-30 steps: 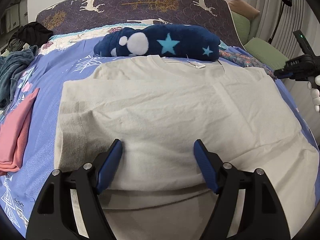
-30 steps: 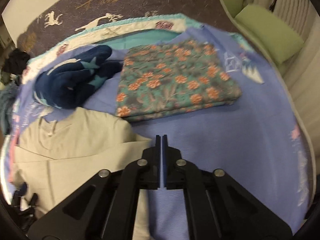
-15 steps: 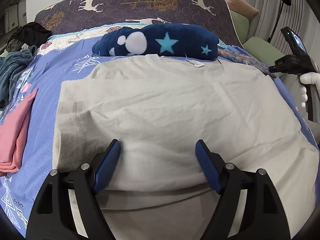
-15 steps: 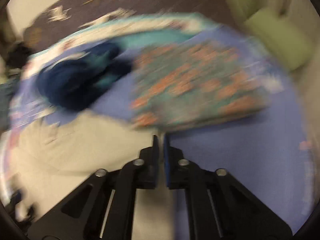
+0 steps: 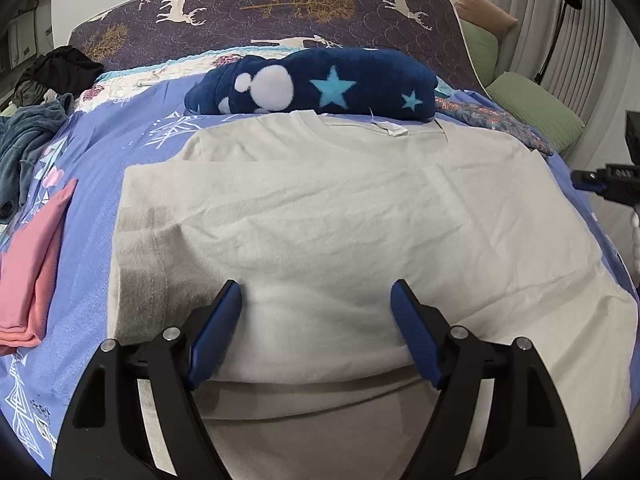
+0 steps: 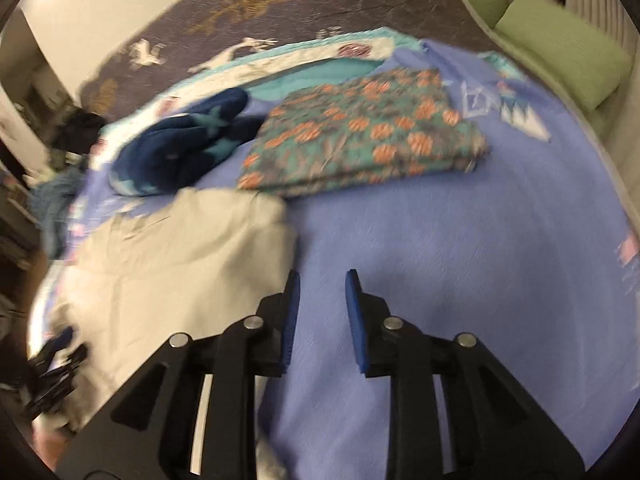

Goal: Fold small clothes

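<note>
The beige T-shirt (image 5: 320, 216) lies flat on the blue bed sheet (image 6: 460, 248), right under and in front of the left claw (image 5: 316, 300); its neck end is far ahead of that claw, next to the dark blue star blanket (image 5: 320, 84), and its bottom end is close under the claw, so the shirt runs long straight ahead; one sleeve looks already folded in on the claw's left side; the left claw is spread wide, holding nothing, with both blue tips over the cloth, though I cannot tell if they touch it; the right claw (image 6: 320, 300) is partly spread too and pinches nothing; its picture is blurry; the shirt is to the left of this claw, with the shirt's edge just beside its left finger, and bare sheet lies under its tips; the flowery folded cloth (image 6: 368, 132) sits ahead of it, well apart; a pink cloth (image 5: 36, 264) lies off to the left of the left claw; I think the left claw is nearer for a grab at the bottom end, while the right claw is nearer to the side edge
</note>
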A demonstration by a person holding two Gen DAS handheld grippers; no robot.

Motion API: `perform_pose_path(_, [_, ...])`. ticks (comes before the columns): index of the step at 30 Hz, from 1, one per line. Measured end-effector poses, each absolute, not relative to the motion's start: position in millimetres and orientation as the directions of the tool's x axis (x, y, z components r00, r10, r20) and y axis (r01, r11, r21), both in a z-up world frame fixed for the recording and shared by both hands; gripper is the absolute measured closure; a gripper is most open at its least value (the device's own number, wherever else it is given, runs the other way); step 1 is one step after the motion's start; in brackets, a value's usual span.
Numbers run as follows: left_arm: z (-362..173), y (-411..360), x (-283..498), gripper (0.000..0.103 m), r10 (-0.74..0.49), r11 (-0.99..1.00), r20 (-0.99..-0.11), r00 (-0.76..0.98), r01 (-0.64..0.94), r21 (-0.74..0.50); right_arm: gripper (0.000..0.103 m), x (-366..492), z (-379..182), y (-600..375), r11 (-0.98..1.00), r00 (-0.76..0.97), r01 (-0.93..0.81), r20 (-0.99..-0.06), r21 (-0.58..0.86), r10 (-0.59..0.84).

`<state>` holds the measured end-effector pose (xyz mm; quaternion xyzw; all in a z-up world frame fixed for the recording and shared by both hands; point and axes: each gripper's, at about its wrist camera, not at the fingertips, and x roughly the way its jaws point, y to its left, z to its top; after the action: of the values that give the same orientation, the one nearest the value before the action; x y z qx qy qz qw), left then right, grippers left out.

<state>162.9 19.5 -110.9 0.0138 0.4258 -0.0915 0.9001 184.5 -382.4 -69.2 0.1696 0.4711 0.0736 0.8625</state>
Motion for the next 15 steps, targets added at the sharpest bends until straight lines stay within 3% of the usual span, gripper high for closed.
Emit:
perform_pose_path(3, [-102.8,13.0,160.3,0.033,-0.184,0.98,-0.765,0.618,0.174,-0.095,0.074,154.2,-69.5,-385.9,0.914,0.559,-0.027,-0.752,0.405,0.35])
perform_pose_path(6, [-89.5,-10.7,158.4,0.034,-0.281,0.958,-0.738,0.614,0.23,-0.173,0.058,113.2,-67.4,-368.7,0.929,0.559,-0.165,-0.744,0.332,0.365])
perform_pose_path(10, [-85.0,-63.7,160.8,0.033,-0.297,0.937,-0.748,0.593,0.331,-0.11,0.042,87.0,-74.0,-334.3,0.929,0.519,-0.317,-0.785,0.191,0.339])
perform_pose_path(12, [-99.7,-87.4,165.1,0.033,-0.277,0.932,-0.788,0.55,0.354,-0.081,0.042,85.7,-88.2,-315.8,0.94,0.513,-0.339,-0.827,0.05,0.229])
perform_pose_path(15, [-118.7,-100.5,163.9,0.029,-0.215,0.934,-0.789,0.576,0.358,0.007,0.042,96.4,-95.0,-314.4,0.966,0.581,-0.258,-0.798,0.004,0.158])
